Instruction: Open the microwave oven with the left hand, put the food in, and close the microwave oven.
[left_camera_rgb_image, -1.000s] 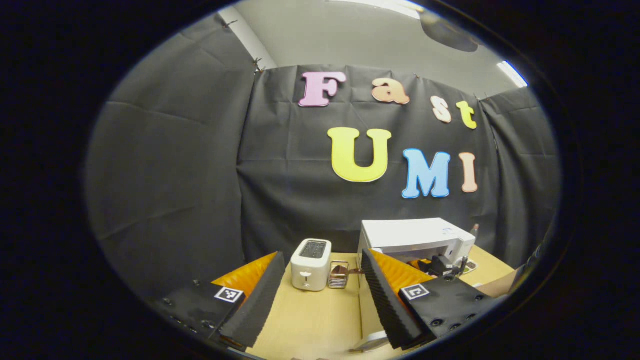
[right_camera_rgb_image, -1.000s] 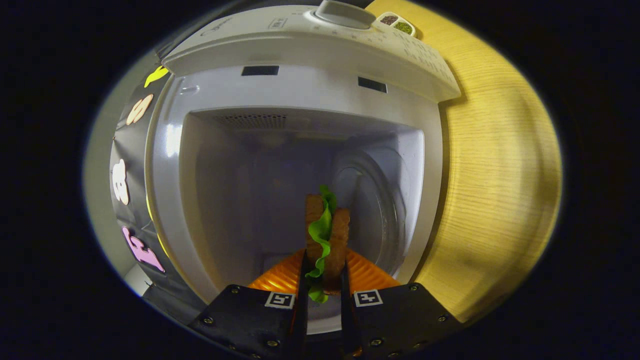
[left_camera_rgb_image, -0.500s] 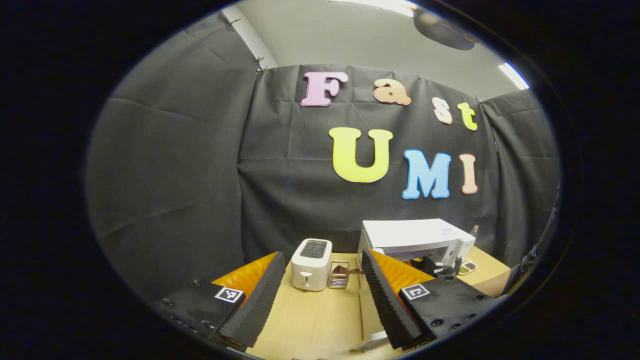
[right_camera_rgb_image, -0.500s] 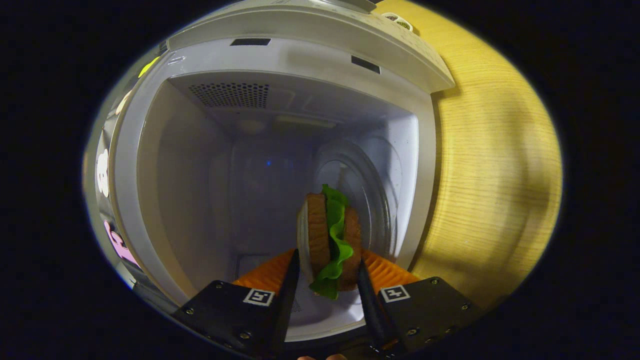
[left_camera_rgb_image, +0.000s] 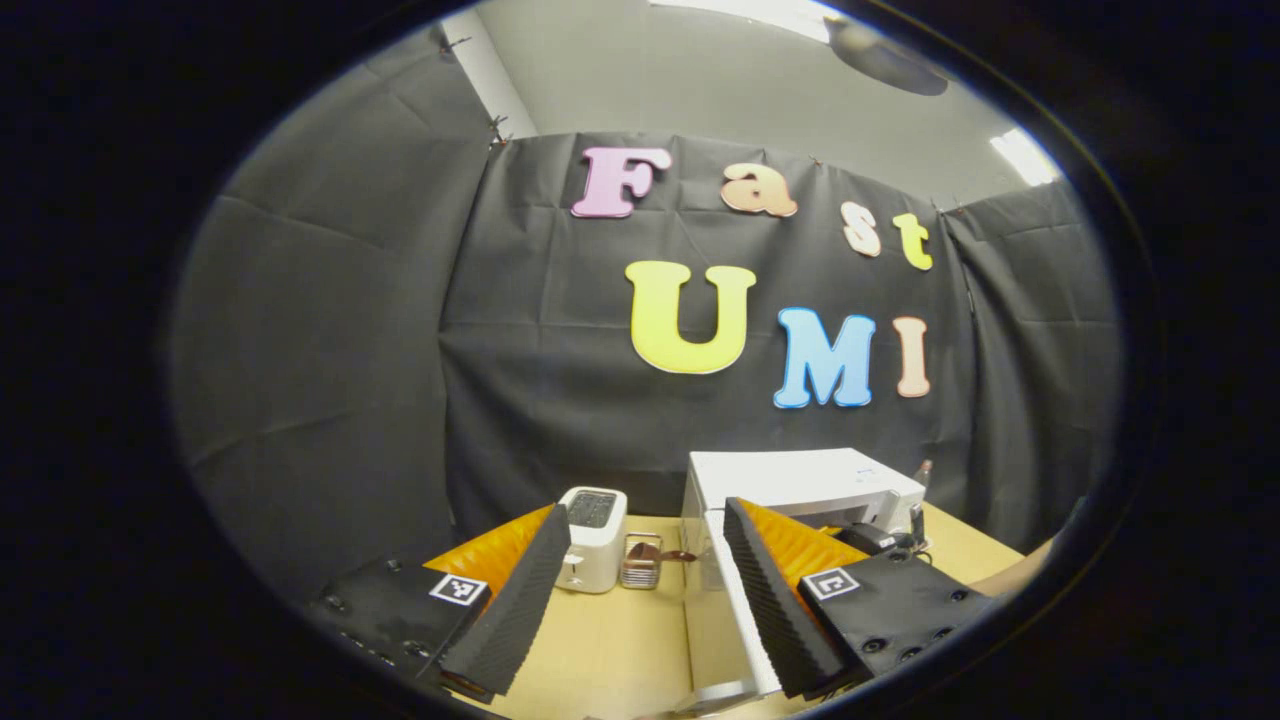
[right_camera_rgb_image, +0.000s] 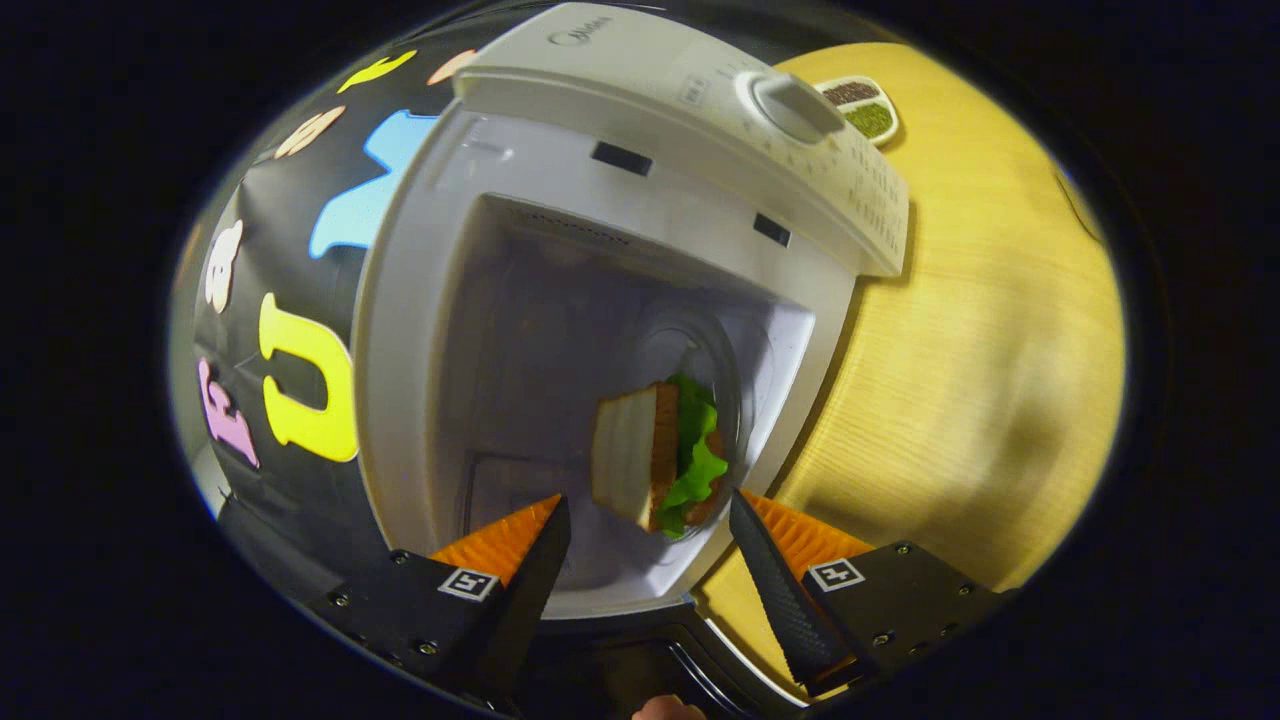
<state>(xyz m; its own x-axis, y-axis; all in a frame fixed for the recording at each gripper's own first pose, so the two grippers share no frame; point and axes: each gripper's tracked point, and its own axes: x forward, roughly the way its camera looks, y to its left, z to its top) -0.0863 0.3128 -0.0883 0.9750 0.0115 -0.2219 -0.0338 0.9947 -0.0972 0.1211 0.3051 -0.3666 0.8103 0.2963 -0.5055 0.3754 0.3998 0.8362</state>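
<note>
Resting inside the microwave (right_camera_rgb_image: 640, 150), your sandwich (right_camera_rgb_image: 655, 455) shows white bread and lettuce; your right gripper (right_camera_rgb_image: 645, 545) gapes before it, the lid's logo seemingly illegible.

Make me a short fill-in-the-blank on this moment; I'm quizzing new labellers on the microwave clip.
1. The sandwich lies inside the ____.
2. The right gripper is ____, with both fingers clear of the sandwich.
3. Beside the microwave, on the table, stands a white ____.
4. The microwave's door is ____.

Missing words: microwave; open; toaster; open
</note>
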